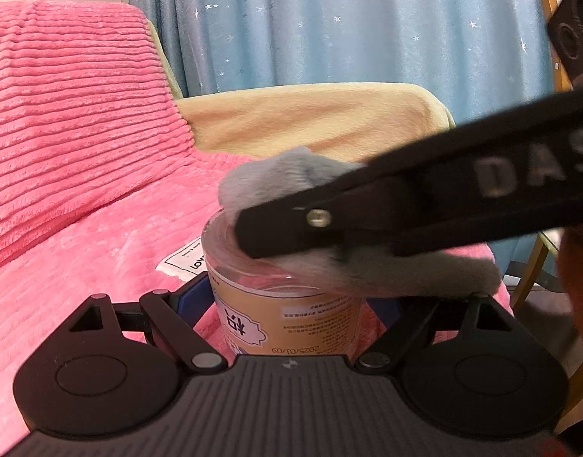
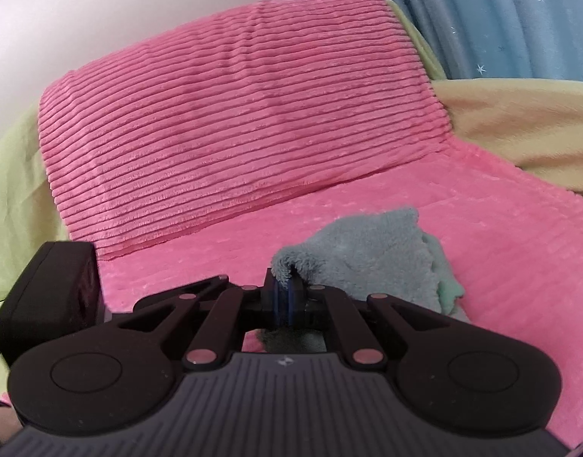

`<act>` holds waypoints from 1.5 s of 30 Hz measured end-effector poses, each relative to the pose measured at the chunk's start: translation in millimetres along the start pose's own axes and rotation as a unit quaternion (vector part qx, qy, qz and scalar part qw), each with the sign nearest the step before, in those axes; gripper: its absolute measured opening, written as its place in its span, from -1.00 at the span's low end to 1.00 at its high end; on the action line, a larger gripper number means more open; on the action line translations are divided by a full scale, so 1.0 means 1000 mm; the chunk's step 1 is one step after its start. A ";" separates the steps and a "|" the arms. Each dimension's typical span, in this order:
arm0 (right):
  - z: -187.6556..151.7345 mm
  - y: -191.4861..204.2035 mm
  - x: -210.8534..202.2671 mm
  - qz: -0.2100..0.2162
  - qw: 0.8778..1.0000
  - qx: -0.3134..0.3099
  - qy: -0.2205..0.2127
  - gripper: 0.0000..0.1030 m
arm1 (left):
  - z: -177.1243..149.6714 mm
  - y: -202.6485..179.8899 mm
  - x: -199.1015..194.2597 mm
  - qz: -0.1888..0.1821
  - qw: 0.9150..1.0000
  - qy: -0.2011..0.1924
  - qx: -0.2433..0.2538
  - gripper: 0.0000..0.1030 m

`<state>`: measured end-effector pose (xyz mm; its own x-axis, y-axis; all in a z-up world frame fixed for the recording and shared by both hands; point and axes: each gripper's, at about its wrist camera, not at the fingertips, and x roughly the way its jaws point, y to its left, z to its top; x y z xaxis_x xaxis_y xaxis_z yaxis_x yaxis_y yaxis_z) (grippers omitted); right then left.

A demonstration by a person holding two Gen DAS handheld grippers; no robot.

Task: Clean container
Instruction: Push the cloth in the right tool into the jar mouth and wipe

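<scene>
Your left gripper (image 1: 287, 304) clamps the clear, probably light, slippery container (image 1: 276, 304) by its labelled wall above the pink blanket (image 1: 82, 266); your right gripper (image 2: 283, 297) pinches the soft grey cloth (image 2: 367, 259) at its rim.

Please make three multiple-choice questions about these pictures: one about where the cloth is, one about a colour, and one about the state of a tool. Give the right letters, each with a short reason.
1. Where is the grey cloth in the left wrist view?
A. at the container's mouth
B. on the curtain
C. under the container

2. What colour is the blanket?
A. green
B. pink
C. white

3. The right tool is
A. wide open
B. empty
C. shut on the cloth

Answers: 1 A, the cloth meets the rim of the container. 2 B, the ribbed fabric is pink. 3 C, its pads pinch the cloth.
</scene>
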<state>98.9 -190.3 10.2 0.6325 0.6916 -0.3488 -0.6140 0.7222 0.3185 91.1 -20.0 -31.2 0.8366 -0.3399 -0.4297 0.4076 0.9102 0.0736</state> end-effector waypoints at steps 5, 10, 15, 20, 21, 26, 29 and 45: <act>0.006 0.001 0.013 -0.015 1.000 -0.009 -0.008 -0.97 | -0.001 -0.014 -0.003 0.006 1.000 0.001 -0.003 0.65; 0.008 -0.008 0.010 -0.050 0.999 -0.013 -0.015 -0.97 | -0.001 -0.014 -0.004 0.003 1.000 0.000 -0.003 0.65; 0.004 -0.015 -0.007 -0.065 0.998 -0.016 -0.014 -0.97 | -0.001 -0.014 -0.005 0.002 1.000 0.000 -0.001 0.65; -0.002 -0.011 -0.022 -0.064 0.998 -0.009 -0.010 -0.96 | 0.001 -0.015 -0.004 0.005 1.000 0.000 0.000 0.65; -0.003 -0.008 -0.023 -0.061 0.998 -0.010 -0.009 -0.96 | 0.001 -0.014 -0.004 0.005 1.000 0.000 -0.001 0.65; -0.006 0.003 -0.021 -0.043 0.999 -0.014 -0.005 -0.96 | 0.001 -0.012 -0.003 0.005 1.000 0.001 -0.003 0.65; -0.003 0.005 -0.014 -0.035 0.999 -0.014 -0.005 -0.97 | 0.000 -0.011 -0.004 0.005 1.000 0.001 -0.003 0.65; 0.007 -0.016 -0.002 -0.058 0.998 -0.016 -0.015 -0.97 | 0.000 -0.022 -0.003 0.013 1.000 0.002 -0.005 0.65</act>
<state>111.4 -203.1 11.9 0.7136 0.6034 -0.3559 -0.5499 0.7972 0.2491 79.3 -39.4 -31.3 0.8451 -0.3160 -0.4312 0.3830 0.9206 0.0759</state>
